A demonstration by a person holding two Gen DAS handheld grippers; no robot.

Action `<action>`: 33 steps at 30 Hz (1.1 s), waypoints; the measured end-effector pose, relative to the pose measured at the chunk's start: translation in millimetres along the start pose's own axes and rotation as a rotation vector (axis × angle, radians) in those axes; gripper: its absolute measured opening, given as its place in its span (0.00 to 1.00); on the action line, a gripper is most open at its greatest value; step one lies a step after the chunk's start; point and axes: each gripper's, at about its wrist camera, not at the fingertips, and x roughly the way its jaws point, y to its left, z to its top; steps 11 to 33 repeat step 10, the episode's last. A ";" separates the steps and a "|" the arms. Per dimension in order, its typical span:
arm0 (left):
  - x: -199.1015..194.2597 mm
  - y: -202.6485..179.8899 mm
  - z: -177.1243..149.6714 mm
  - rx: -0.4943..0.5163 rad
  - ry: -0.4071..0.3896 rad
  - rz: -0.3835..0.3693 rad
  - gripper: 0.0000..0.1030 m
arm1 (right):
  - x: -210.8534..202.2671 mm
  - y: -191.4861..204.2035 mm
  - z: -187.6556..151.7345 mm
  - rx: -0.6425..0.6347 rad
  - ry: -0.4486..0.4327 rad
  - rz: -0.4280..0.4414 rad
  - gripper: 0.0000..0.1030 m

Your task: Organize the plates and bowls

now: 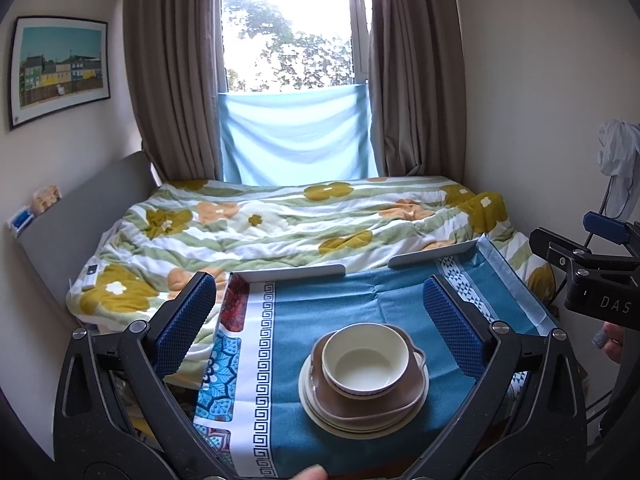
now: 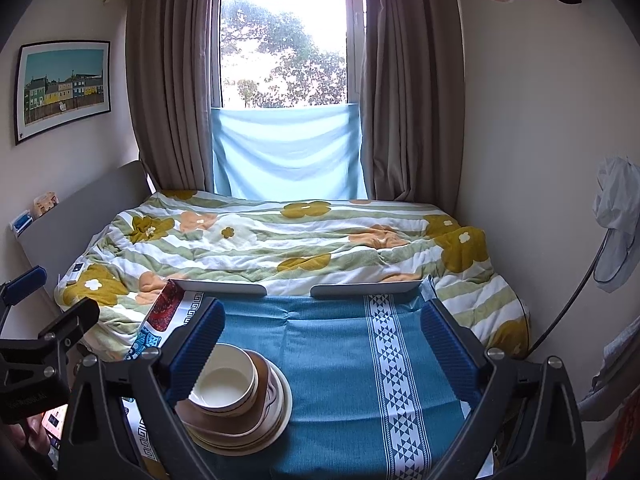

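A cream bowl (image 1: 365, 360) sits on top of a brown plate (image 1: 404, 398), which rests on cream plates (image 1: 320, 412); the stack stands on the blue tablecloth (image 1: 312, 312). My left gripper (image 1: 320, 320) is open and empty above the stack, fingers wide on either side. In the right wrist view the same bowl (image 2: 224, 380) and stack (image 2: 276, 404) lie low left, partly hidden by the left finger (image 2: 196, 348). My right gripper (image 2: 324, 340) is open and empty over the cloth to the right of the stack.
The small table (image 2: 340, 380) stands against a bed with a flowered quilt (image 2: 280, 240). Two white raised edges (image 2: 224, 286) bound the table's far side. The window and curtains (image 2: 172, 100) are behind. The right gripper's body (image 1: 600, 280) shows at the right of the left wrist view.
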 end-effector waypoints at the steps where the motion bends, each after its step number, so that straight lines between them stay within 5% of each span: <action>1: -1.1 0.3 0.3 0.002 -0.006 0.009 1.00 | 0.0 -0.1 -0.2 0.000 0.000 0.000 0.94; 33: 1.5 15.4 -1.0 -0.034 -0.023 0.013 1.00 | 6.5 10.5 -1.2 0.006 0.019 0.006 0.94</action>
